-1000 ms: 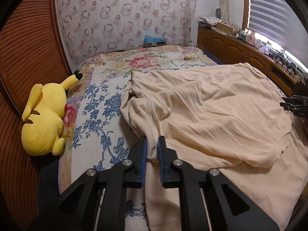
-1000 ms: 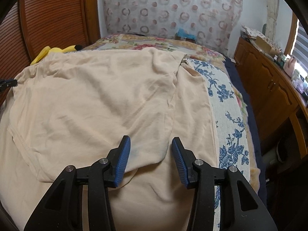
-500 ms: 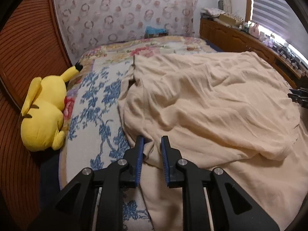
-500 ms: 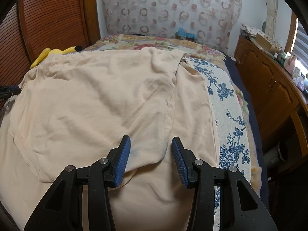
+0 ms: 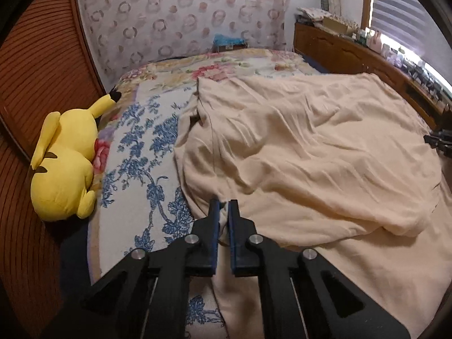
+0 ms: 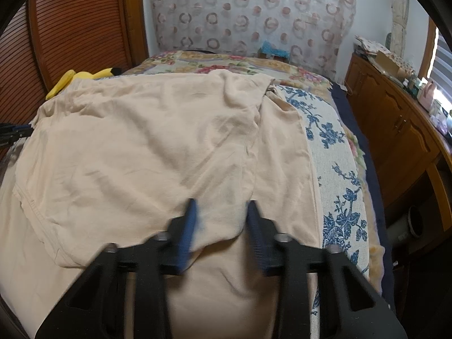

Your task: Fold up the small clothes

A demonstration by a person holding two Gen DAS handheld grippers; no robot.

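Observation:
A large cream garment [image 5: 310,155] lies spread over the bed, its upper layer folded over a lower one. My left gripper [image 5: 223,209] is shut on a pinch of the garment's left edge fold, cloth showing between the blue pads. In the right wrist view the same garment [image 6: 141,155] fills the bed. My right gripper [image 6: 221,212] sits over the rounded corner of the top layer near the seam. Its jaws are closing and blurred, with the cloth between them and a gap still showing. Each gripper shows small at the other view's edge: right gripper [image 5: 440,141], left gripper [image 6: 14,132].
A yellow plush toy [image 5: 65,169] lies at the bed's left edge by the slatted wooden wall [image 5: 34,70]. The floral bedspread [image 5: 141,155] shows beside the garment. A wooden cabinet [image 6: 395,130] with clutter runs along the right side, across a narrow gap.
The left jaws have closed from a small gap onto the garment's edge fold. The right jaws have begun to narrow over the cloth corner. Both hands stay about in place.

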